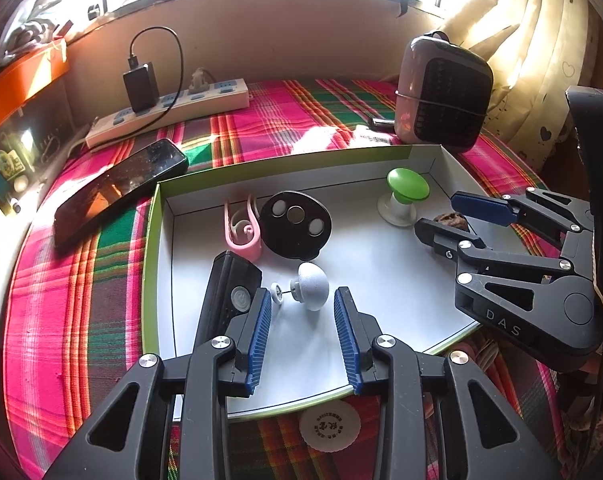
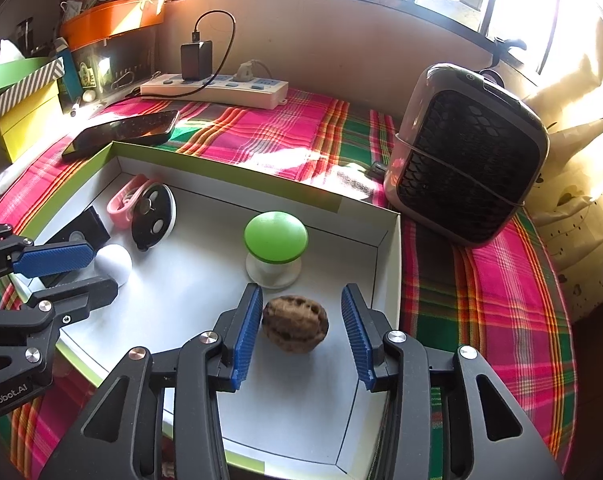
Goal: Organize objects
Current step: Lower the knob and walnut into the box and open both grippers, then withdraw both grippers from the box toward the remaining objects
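Both grippers, left gripper point(image 1: 303, 332) and right gripper point(image 2: 301, 336), have fingers apart over the box point(image 2: 229, 172), where the white knob point(image 1: 311, 286) and walnut point(image 2: 295, 323) lie free; a white cap point(image 1: 329, 426) waits outside.

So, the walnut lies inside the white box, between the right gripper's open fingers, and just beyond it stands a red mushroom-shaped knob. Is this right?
Not quite: the mushroom-shaped knob is green, not red, as the right wrist view shows. The rest holds: the walnut lies inside the white box, between the right gripper's open fingers.
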